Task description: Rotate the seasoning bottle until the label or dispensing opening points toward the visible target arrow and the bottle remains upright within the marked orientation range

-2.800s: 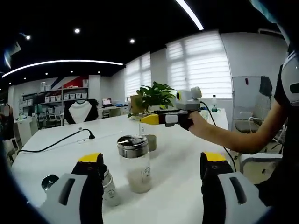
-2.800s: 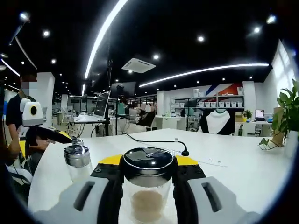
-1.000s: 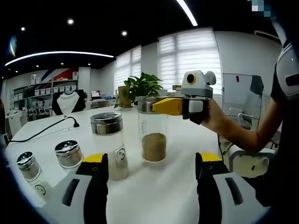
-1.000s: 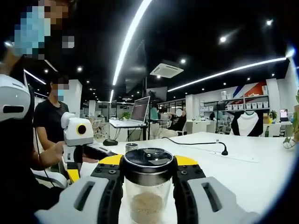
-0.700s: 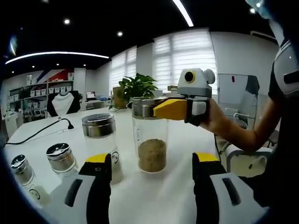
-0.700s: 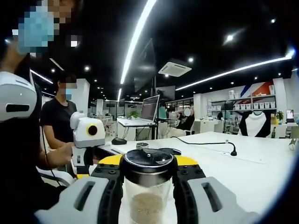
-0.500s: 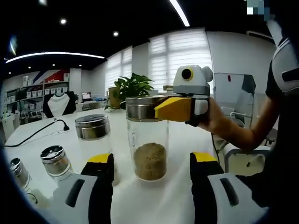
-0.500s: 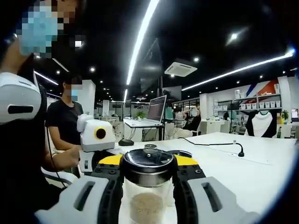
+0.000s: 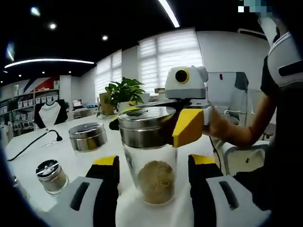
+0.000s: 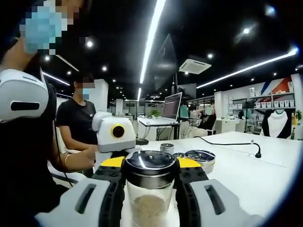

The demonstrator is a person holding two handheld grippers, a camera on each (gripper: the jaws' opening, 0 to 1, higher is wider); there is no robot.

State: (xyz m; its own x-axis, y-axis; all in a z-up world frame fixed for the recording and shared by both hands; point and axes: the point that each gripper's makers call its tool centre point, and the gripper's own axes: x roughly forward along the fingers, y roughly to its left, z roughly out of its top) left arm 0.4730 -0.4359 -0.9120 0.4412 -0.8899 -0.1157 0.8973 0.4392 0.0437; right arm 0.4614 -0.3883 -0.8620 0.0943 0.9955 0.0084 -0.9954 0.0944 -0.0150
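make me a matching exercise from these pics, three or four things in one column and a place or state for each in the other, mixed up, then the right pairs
Things:
1. seasoning bottle
2. right gripper
3. left gripper
4. potted plant

Places or states:
A. open, jaws either side of the bottle's glass body
B. far end of the white table
C. clamped on the steel lid
D. upright, brown powder at the bottom

Pairs: 1-D, 2-C, 3-A, 4-B

Seasoning bottle base cut off by frame bottom in right gripper view. No label or dispensing opening readable on it. Small jar partly behind left gripper jaw.
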